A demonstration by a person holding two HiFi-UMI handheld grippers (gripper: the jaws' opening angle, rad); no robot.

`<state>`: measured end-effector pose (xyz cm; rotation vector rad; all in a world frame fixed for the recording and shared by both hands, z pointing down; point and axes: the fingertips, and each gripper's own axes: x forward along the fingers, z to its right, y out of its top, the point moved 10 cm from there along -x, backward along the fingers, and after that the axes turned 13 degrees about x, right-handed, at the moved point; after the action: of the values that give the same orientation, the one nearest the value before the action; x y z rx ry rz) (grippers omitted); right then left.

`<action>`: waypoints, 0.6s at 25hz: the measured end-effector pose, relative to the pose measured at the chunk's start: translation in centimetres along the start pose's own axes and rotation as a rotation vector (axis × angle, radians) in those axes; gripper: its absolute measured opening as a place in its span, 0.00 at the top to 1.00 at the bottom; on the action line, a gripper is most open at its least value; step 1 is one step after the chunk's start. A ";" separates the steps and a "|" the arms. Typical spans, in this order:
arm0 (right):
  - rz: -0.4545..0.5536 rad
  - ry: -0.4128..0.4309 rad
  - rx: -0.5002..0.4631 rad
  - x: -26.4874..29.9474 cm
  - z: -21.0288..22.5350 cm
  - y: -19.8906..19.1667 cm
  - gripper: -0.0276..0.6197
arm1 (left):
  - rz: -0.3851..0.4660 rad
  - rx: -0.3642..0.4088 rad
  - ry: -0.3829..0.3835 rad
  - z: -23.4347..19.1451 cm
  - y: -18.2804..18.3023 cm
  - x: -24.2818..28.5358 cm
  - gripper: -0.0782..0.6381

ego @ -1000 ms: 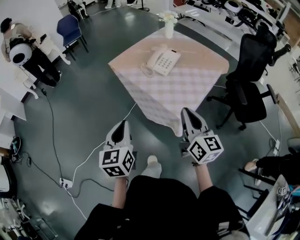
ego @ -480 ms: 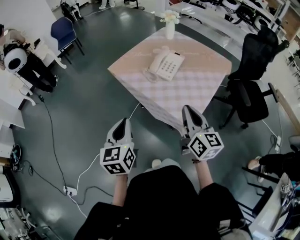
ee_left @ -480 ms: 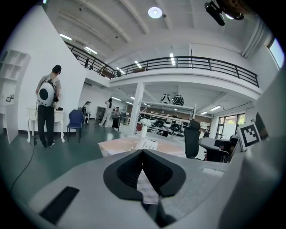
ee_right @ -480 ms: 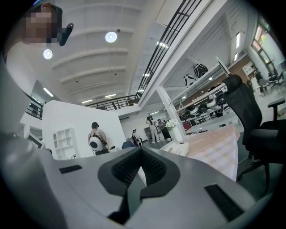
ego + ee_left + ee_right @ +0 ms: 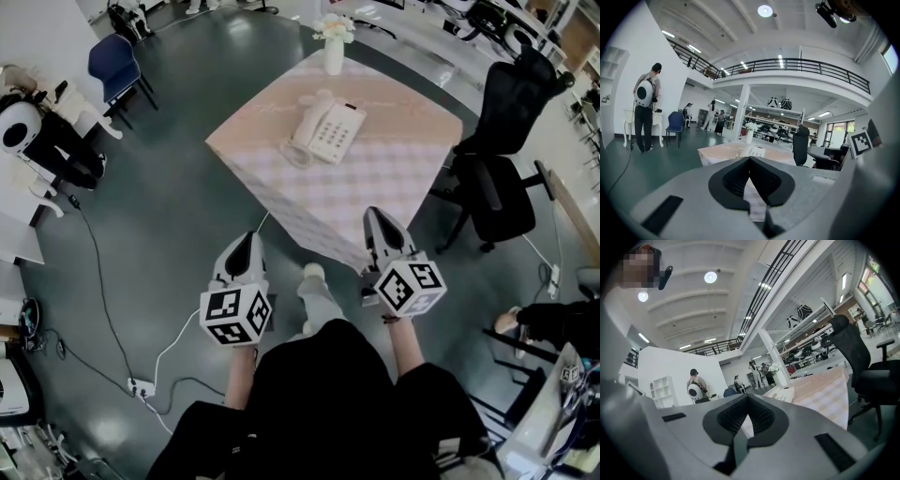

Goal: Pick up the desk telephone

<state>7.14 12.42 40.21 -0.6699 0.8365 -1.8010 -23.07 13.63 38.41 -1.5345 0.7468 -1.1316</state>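
Both grippers are held out in front of you above the dark green floor (image 5: 169, 216), marker cubes toward you and tips toward the surface (image 5: 394, 187). Your left gripper (image 5: 246, 246) has its jaws together with nothing between them; in the left gripper view the dark pads (image 5: 736, 180) meet in a closed seam. Your right gripper (image 5: 378, 220) is likewise closed and empty, and its pads (image 5: 764, 416) touch along the midline in the right gripper view. The desk telephone (image 5: 325, 129) lies on the surface, on the pink checked cloth, roughly central and toward the far half, well apart from both grippers. It is cream-white, with the handset seated along its left side, the keypad to the right and a coiled cord at its near-left end. The draped near corner of the cloth shows between the two grippers, closer to the right one. A white vase of flowers (image 5: 334, 47) stands upright at the far corner of the surface, apart from the telephone. A black office chair (image 5: 497, 159) stands just beside the right edge of the surface. One shoe (image 5: 314, 274) of yours shows on the floor between the grippers. A white cable runs from under the surface to a power strip (image 5: 141, 385) at lower left. A blue chair (image 5: 111, 61) and a person (image 5: 42, 136) are at far left, well apart.
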 end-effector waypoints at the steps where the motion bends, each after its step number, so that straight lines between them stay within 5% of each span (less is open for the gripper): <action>1: 0.002 -0.004 0.007 0.6 0.2 0.0 0.97 | -0.003 0.000 -0.001 -0.2 0.0 0.6 0.89; 15: 0.025 -0.039 0.124 11.4 3.8 1.6 0.97 | -0.029 0.006 -0.036 -4.6 3.0 11.1 0.89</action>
<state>6.95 0.38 41.99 -0.6098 0.6981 -1.7958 -23.01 1.22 38.68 -1.5611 0.6982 -1.1239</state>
